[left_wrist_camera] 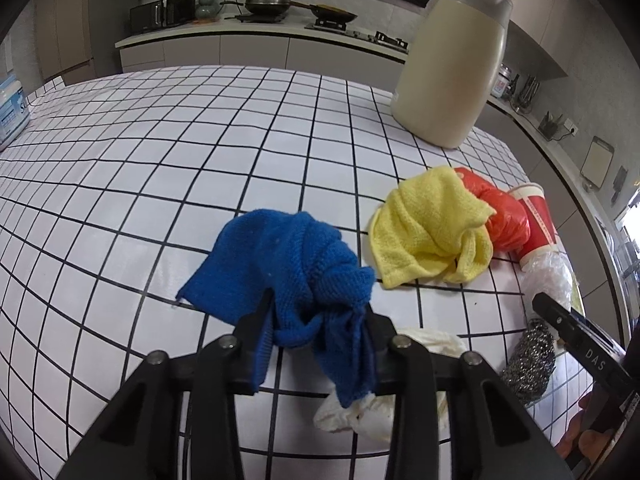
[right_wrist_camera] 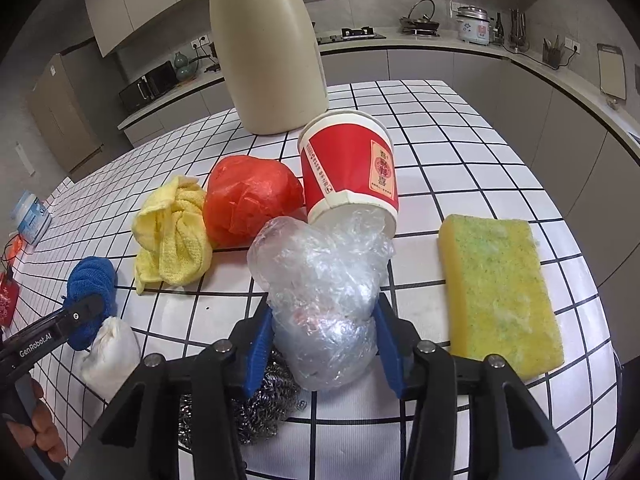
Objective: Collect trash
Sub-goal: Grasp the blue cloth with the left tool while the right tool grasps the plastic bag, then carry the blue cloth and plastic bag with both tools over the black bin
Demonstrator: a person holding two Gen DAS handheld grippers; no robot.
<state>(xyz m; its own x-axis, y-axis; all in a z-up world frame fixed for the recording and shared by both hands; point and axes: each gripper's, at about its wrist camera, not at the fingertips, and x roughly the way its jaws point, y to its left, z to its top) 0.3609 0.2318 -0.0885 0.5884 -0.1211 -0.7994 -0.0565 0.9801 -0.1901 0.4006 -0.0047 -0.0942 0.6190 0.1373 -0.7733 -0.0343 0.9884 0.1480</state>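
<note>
My left gripper (left_wrist_camera: 316,320) is shut on a crumpled blue cloth (left_wrist_camera: 280,256) that lies on the checked tablecloth. A white tissue wad (left_wrist_camera: 360,416) sits just under its right finger. My right gripper (right_wrist_camera: 324,336) is shut on a ball of clear plastic wrap (right_wrist_camera: 320,280), both blue pads pressing its sides. The wrap spills from a tipped red paper cup (right_wrist_camera: 348,164). A red plastic bag (right_wrist_camera: 248,200) and a yellow cloth (right_wrist_camera: 172,240) lie left of the cup. Steel wool (right_wrist_camera: 260,408) rests beneath the right gripper.
A yellow-green sponge (right_wrist_camera: 496,288) lies to the right of the wrap. A tall cream jug (right_wrist_camera: 268,40) stands behind the cup. A blue tissue box (left_wrist_camera: 10,108) sits at the table's far left edge. Kitchen counters ring the table.
</note>
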